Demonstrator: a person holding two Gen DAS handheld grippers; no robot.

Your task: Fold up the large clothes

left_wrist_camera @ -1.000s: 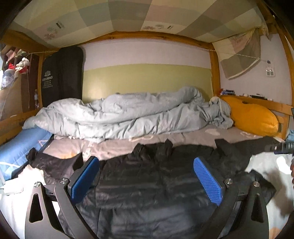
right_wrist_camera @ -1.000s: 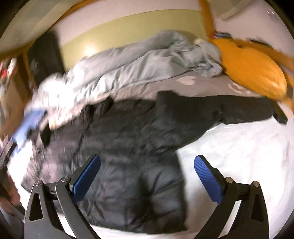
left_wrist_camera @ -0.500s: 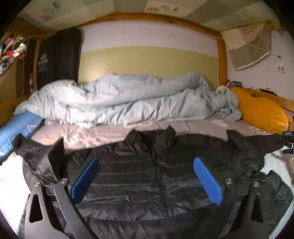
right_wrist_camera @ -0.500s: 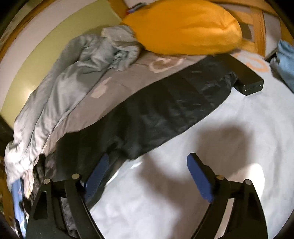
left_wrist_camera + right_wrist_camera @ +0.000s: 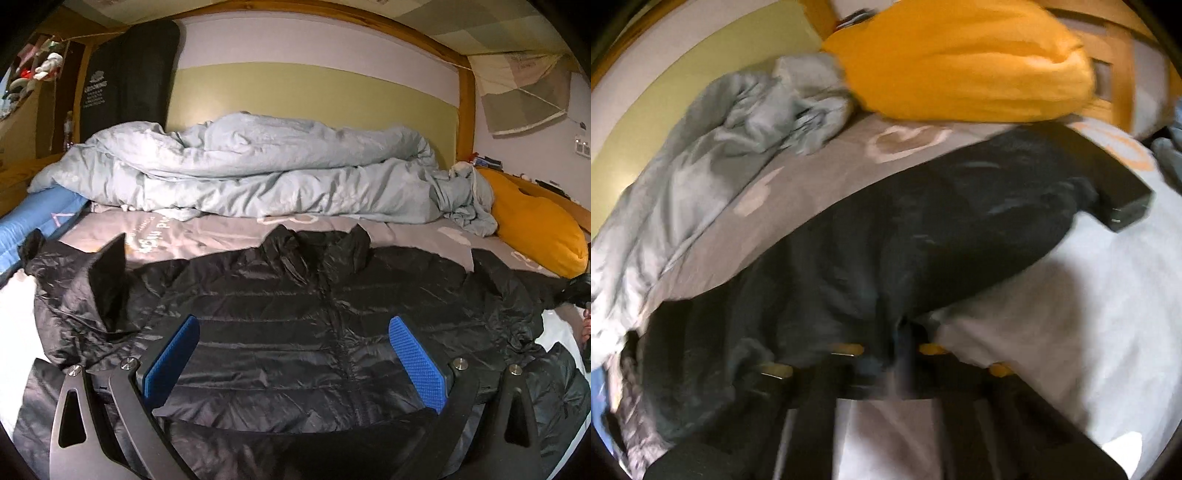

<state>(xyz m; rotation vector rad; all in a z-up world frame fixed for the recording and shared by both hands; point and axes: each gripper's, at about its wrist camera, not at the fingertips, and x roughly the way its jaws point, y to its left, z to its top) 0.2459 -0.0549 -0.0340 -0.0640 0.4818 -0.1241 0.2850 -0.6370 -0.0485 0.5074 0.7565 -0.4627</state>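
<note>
A black quilted puffer jacket lies spread on the grey printed bed sheet, before a rumpled pale blue duvet and orange pillow. The left hand-held gripper hovers spread wide; the right hand-held gripper pinches the jacket's sleeve.

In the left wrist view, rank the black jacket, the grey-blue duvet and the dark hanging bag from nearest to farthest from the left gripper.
1. Black jacket, spread on the bed directly beneath the left gripper.
2. Grey-blue duvet, bunched across the bed behind the jacket.
3. Dark hanging bag, against the back wall, upper left.
</note>
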